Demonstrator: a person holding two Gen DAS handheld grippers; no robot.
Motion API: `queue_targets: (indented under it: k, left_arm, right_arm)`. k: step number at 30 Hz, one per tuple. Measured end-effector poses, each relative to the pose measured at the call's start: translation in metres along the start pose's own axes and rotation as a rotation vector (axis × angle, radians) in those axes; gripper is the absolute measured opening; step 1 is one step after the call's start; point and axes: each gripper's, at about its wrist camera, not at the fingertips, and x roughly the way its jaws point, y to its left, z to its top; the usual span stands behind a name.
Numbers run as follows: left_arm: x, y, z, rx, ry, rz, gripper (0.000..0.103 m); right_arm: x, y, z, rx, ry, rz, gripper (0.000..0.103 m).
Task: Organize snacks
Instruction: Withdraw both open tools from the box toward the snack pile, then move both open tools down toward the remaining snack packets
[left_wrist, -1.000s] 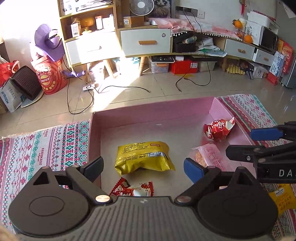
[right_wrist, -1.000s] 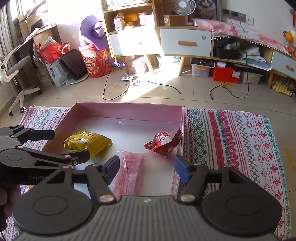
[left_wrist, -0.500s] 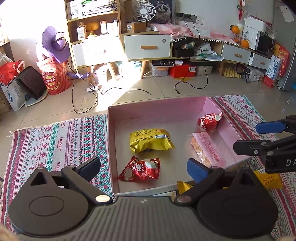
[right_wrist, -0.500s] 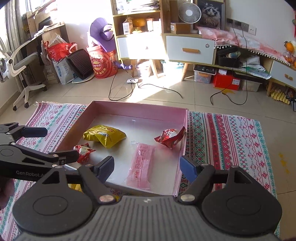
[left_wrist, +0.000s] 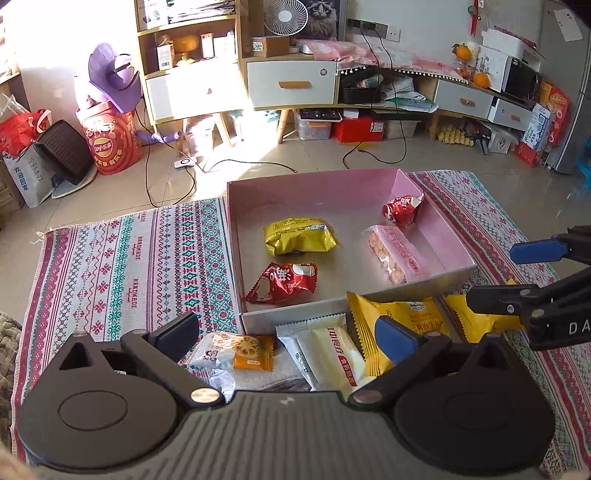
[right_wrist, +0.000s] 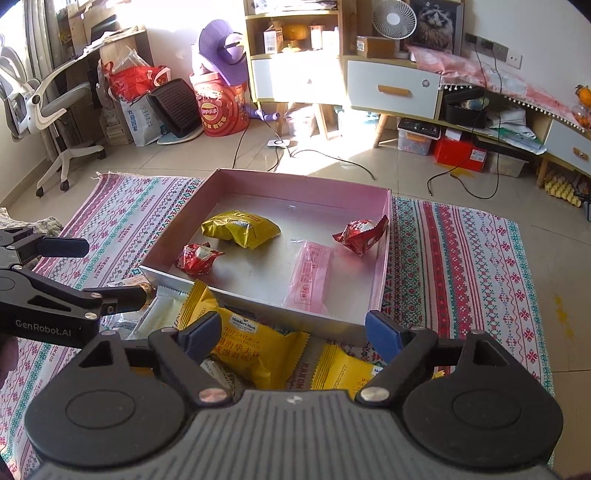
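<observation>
The pink box (left_wrist: 436, 214) on the rug (left_wrist: 129, 258) holds four snacks: one gold packet (left_wrist: 299, 236), two red packets (left_wrist: 284, 282) (left_wrist: 402, 208) and one pink biscuit sleeve (left_wrist: 395, 253). On the rug just before the box lie two yellow "Member's Mark" packets (right_wrist: 255, 347) (right_wrist: 343, 371), one white bar (left_wrist: 332, 354) and one lotus-root packet (left_wrist: 240, 350). The left gripper (left_wrist: 284, 332) and right gripper (right_wrist: 291, 334) hover over these, empty; both sets of jaws have just been opening and stand wide. "HANDMADE" is woven into the rug.
</observation>
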Motion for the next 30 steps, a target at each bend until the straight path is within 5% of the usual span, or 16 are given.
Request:
queue_targets:
  k: [19,30]
  left_arm:
    - [-0.015,0.009,-0.057,0.003,0.076,-0.032,0.103]
    - [-0.019,0.029,-0.091,0.062,0.092,0.008,0.103]
  right_arm:
    - [-0.014,0.013,-0.042,-0.021,0.007,0.066,0.096]
    - [-0.004,0.035,-0.074,-0.156,0.035,0.078,0.098]
